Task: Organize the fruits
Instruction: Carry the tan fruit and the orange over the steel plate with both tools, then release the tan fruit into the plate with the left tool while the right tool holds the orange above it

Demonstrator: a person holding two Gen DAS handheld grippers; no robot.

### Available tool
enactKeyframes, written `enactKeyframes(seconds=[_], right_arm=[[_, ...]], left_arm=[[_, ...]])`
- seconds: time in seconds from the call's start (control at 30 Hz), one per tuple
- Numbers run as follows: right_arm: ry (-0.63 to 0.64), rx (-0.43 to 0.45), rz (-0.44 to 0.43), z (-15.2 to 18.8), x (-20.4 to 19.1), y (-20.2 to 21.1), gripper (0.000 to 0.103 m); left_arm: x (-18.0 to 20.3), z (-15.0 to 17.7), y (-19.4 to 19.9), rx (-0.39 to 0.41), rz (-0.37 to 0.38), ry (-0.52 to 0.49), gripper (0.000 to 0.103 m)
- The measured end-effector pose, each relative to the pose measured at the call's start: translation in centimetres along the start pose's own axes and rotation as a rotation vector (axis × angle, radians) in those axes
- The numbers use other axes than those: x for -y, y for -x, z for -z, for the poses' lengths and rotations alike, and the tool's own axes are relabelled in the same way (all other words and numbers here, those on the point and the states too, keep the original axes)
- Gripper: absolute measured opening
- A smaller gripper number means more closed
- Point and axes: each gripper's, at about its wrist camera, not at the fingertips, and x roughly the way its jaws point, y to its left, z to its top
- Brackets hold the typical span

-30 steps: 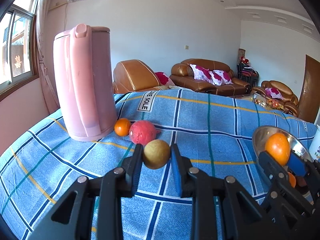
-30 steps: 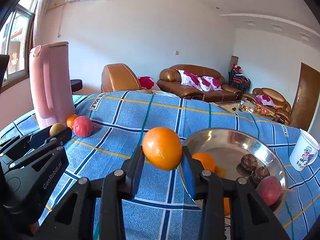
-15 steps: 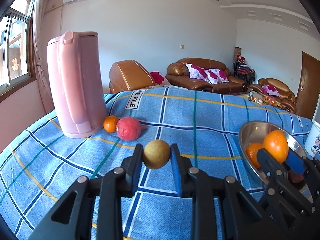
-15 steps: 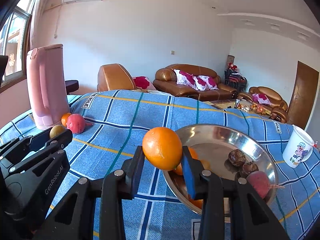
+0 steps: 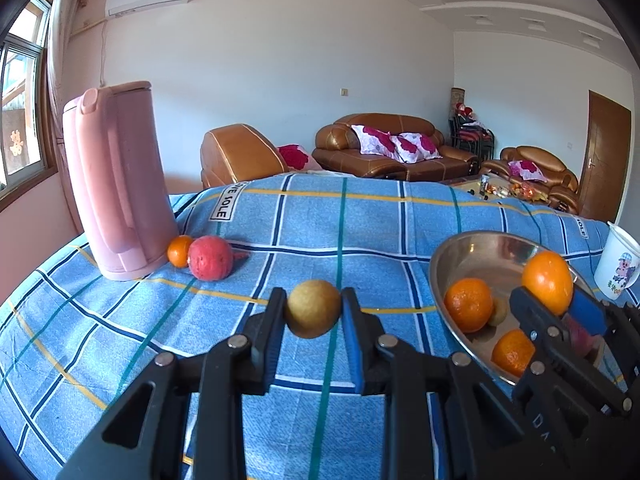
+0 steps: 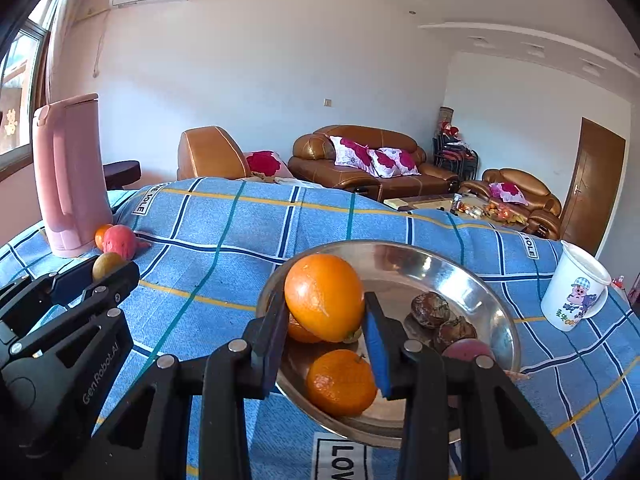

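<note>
Nearest, the left gripper is clamped on a small yellow-brown fruit, pads pressing both sides, fruit held clear above the blue checked cloth. The right gripper is closed tight on a big orange, held over the near-left rim of the steel bowl. In the right wrist view the left gripper shows at the left edge w/ its fruit just visible btwn the fingers.

Inside the bowl: two tangerines, one near, one partly hidden behind the held orange; two dark wrinkled fruits toward the middle-right; a reddish round fruit at the near-right, half hidden by the gripper finger. In the left wrist view a small greenish fruit shows behind a tangerine.

Right of the bowl, apart from it, stands a white cartoon cup.

Farther left on the cloth: a red fruit touching a small tangerine, both just beside the base of a pink kettle, upright.

Beyond the table: brown leather sofas w/ floral cushions, a wooden door at far right, AC unit high on the wall, window at far left.
</note>
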Motion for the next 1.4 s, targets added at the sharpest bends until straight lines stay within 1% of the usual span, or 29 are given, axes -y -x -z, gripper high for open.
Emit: enactKeyframes(seconds=[0.5, 0.8, 1.4], right_arm=[[-0.036, -0.024, 0.058, 0.1, 4.8, -0.7, 0.039], [-0.052, -0.032, 0.092, 0.1, 7.4, -1.3, 0.039], [-0.081, -0.049, 0.153, -0.1, 11.5, -3.2, 0.039]], left_arm=[[5.5, 0.0, -0.2, -0.018, 0.068, -0.053, 0.029], [8.3, -0.2, -0.5, -0.023, 0.093, -0.078, 0.029], [12.5, -1.0, -1.8, -0.042, 0.142, -0.094, 0.029]])
